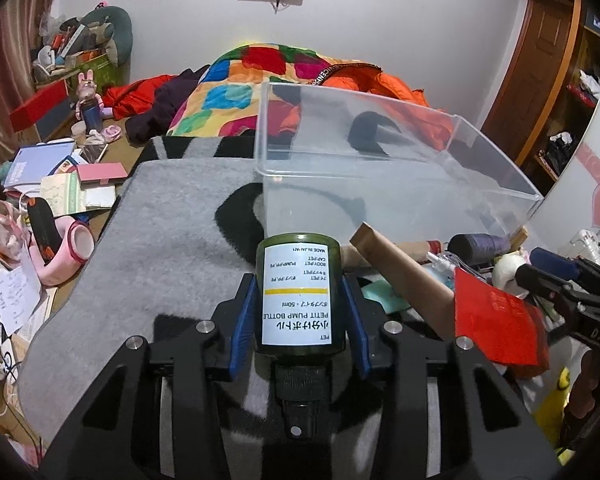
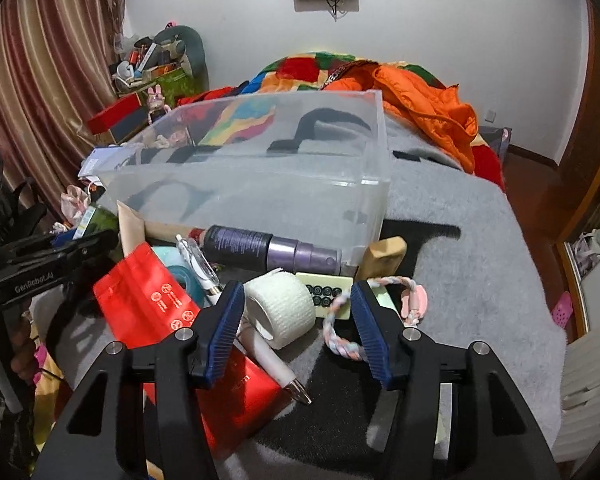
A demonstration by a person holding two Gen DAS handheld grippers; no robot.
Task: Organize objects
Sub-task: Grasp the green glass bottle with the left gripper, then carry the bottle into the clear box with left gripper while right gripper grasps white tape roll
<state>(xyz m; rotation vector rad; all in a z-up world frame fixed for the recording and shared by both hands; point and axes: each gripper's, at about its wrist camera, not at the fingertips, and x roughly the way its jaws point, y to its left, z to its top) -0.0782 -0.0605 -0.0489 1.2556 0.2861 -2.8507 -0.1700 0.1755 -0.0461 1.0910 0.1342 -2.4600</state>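
Note:
My left gripper (image 1: 298, 280) is shut on a dark green pump bottle (image 1: 300, 300) with a white label, its blue pads pressing both sides and its black pump head toward the camera. A clear plastic bin (image 1: 380, 100) stands just beyond it on the grey blanket. In the right wrist view my right gripper (image 2: 297, 288) stands open around a white bandage roll (image 2: 280, 308). The roll lies close to the left pad, and a wide gap separates it from the right pad. The bin's wall (image 2: 260, 188) rises behind the pile.
In front of the bin lies a heap: a red pouch (image 2: 148, 296), a purple spray bottle (image 2: 268, 246), a white pen (image 2: 268, 360), a braided rope (image 2: 340, 344), a wooden block (image 2: 384, 256) and a cardboard tube (image 1: 404, 276). Clutter covers the floor (image 1: 60, 200) at left.

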